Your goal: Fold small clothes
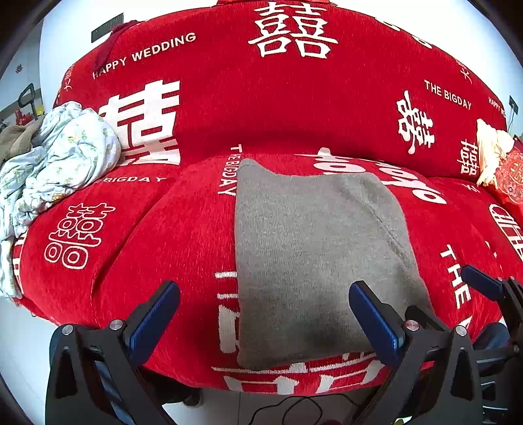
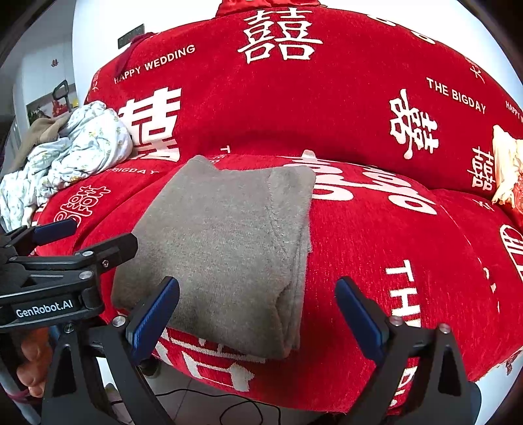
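Grey knit garment (image 1: 313,261) lies folded on the sofa seat's (image 1: 157,261) front edge; your left gripper (image 1: 264,322) and right gripper (image 2: 256,318) hover empty, fingers apart—square its edges.

Red printed sofa (image 1: 209,108) against white wall (image 1: 75,23), pale floor (image 1: 19,353).

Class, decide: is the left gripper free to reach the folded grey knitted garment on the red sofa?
Probably yes: the left gripper is open before the folded grey knitted garment, with nothing between them.
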Tool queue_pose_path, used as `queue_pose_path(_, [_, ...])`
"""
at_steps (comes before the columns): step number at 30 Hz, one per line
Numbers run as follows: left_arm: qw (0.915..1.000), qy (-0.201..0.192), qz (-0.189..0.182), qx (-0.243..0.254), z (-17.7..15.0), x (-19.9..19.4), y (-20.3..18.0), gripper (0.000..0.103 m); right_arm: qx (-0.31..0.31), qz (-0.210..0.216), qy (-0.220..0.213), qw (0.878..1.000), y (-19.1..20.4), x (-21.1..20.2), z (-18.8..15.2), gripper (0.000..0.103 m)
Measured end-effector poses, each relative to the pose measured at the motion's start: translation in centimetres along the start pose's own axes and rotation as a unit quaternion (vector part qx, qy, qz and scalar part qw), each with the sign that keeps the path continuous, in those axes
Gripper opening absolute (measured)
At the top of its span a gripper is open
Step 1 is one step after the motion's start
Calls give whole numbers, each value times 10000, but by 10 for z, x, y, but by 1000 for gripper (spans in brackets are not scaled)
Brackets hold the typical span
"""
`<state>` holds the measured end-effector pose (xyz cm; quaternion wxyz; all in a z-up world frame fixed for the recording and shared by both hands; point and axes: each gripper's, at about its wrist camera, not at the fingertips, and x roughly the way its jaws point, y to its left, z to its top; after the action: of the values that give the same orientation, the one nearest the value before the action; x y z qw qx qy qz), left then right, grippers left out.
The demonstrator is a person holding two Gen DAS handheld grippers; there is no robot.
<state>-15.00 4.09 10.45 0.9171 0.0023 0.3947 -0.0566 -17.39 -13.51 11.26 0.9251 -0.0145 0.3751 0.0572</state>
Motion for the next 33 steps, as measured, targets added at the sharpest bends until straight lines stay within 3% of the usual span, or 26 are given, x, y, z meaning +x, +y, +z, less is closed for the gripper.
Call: queue_pose_path(33, [9999,30,124,-37,-5,3,3,103,-30,29,3,10000,2,-1,-2,97])
